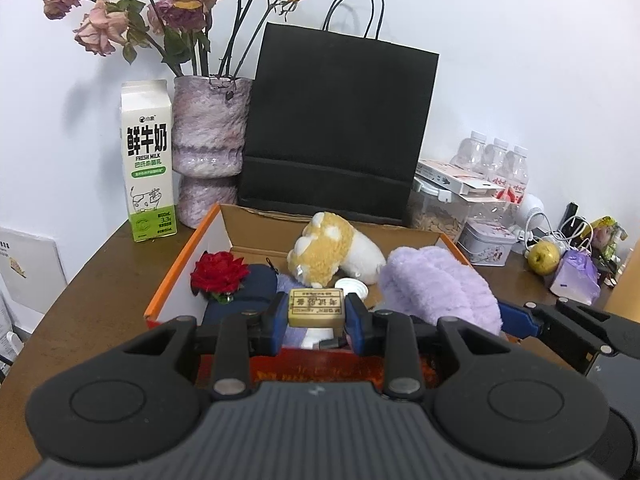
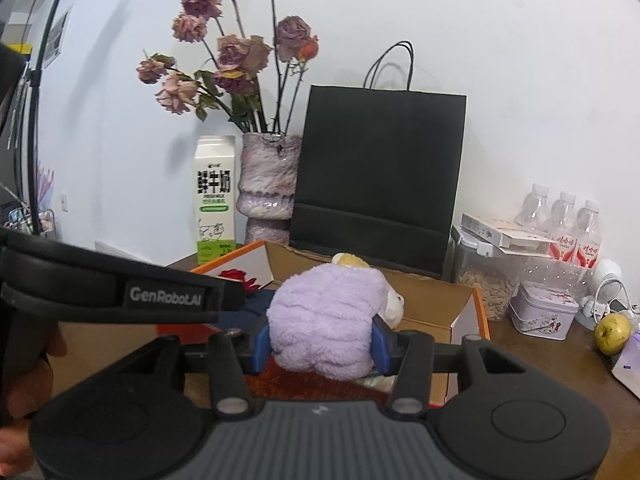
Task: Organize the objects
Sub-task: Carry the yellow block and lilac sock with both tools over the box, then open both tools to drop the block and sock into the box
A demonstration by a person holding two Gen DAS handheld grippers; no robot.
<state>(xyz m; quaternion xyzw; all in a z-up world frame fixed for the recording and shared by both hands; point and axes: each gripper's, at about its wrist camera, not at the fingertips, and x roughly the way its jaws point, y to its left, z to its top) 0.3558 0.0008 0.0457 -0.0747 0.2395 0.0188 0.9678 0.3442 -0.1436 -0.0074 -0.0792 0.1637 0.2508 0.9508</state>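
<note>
Over the cardboard box point(image 1: 256, 216), the left claw point(image 1: 316, 320) pinches a tan eraser point(image 1: 316, 307); the right claw point(image 2: 320, 344) squeezes purple plush point(image 2: 326, 320).

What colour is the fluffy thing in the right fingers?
Pale purple; the fluffy cloth shows best in the right wrist view.

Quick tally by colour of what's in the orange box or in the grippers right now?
Purple: 1, fluffy purple item in right gripper
Red: 1, rose
Navy: 1, pouch
Yellow-white: 1, plush paw
White: 1, cap
Tan: 1, stamp block in left gripper
Total: 6
</note>
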